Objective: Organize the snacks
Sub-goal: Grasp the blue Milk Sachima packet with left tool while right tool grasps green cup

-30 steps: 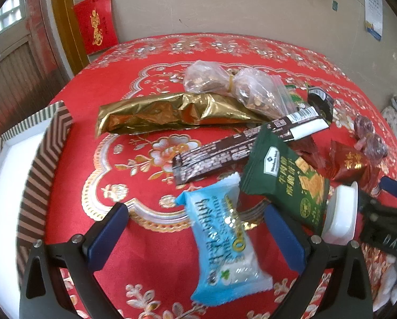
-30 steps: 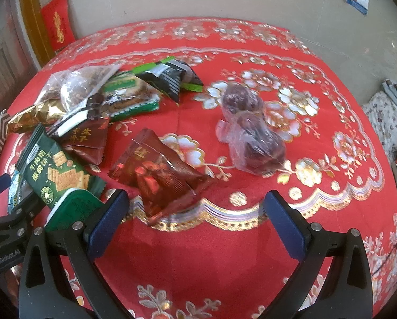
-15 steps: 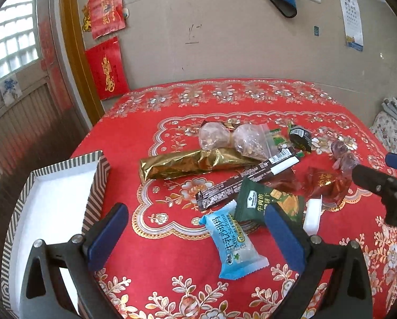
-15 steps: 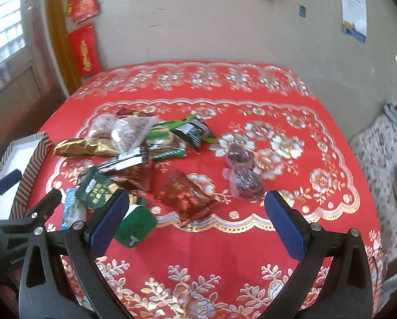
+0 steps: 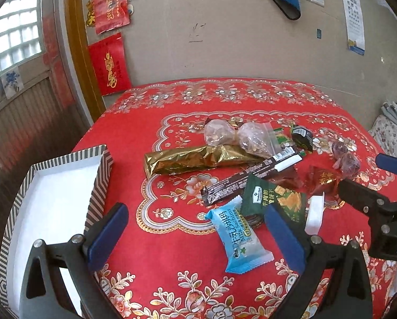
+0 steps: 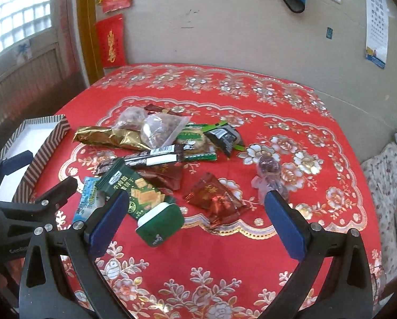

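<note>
Grippers first: the left gripper (image 5: 195, 236) hangs above the near part of the red tablecloth (image 5: 172, 271), its 2 blue-padded fingers spread wide with nothing between them, and the right gripper (image 6: 198, 226) is spread just as wide and equally empty. Between the left one's fingers, lower on the cloth, lies a light blue milk candy packet (image 5: 241, 242), its top end touching a dark green biscuit packet (image 5: 273, 199). Just right of that packet a green container with a white lid (image 6: 160, 224) lies on its side, close to the right gripper's left finger. Beyond it rest 2 dark red packets (image 6: 214, 199), 1 partly tucked under the green biscuit packet. A long brown bar wrapper (image 5: 251, 178) crosses above them, and a gold foil packet (image 5: 195, 159) lies behind it. Farther back sit 2 clear bags of nuts (image 5: 235, 135), touching each other, with a small black packet (image 5: 300, 137) and a green-edged packet (image 6: 195, 141) beside them. A clear purple-filled bag (image 6: 269, 172) lies apart to the right. At the table's left edge stands an empty striped box (image 5: 97, 191) with a white inside.
</note>
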The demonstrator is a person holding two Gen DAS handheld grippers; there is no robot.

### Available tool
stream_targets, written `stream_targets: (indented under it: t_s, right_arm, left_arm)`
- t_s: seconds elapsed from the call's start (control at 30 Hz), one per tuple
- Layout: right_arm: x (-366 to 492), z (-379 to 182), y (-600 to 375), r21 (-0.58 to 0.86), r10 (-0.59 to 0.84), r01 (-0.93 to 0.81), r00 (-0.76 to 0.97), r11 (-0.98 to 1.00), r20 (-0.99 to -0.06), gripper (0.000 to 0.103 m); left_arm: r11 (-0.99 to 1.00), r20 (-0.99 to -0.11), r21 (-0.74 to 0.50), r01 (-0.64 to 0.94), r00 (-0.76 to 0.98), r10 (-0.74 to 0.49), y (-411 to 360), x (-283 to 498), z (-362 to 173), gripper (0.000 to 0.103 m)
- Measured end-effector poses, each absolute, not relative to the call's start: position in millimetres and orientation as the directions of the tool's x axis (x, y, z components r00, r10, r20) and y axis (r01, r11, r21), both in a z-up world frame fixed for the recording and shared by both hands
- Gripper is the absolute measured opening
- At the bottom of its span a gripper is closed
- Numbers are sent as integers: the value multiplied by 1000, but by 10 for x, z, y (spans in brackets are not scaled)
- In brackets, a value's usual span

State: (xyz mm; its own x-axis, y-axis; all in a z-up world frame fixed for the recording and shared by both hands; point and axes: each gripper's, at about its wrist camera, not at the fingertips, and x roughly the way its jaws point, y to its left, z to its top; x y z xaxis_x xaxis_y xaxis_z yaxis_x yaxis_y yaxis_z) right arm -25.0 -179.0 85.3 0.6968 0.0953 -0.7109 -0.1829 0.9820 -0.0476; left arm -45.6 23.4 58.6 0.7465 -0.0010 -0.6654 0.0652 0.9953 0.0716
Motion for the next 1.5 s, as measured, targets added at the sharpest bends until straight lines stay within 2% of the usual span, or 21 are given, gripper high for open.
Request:
stream_targets:
  t_s: [0.37, 0.73, 0.97, 1.5]
  right_arm:
    - [-238, 802, -1732, -56, 117, -227, 681, 972, -723, 102]
    - [-208, 760, -1682, -44, 151, -269, 660, 962, -736, 94]
    - [-181, 745, -1688, -27, 167, -277, 651, 960, -741, 94]
    - [-42, 664, -1615, 2, 190, -302, 594, 953, -781, 94]
  left_arm:
    - [995, -671, 69, 67, 741, -4, 233, -466, 585, 103]
    - [996, -682, 62, 68, 731, -8, 252, -454, 572, 103]
    - [996, -690, 58, 73, 724, -13, 259, -441, 567, 103]
    - [996, -761, -48, 79, 642, -88, 442, -335, 549, 103]
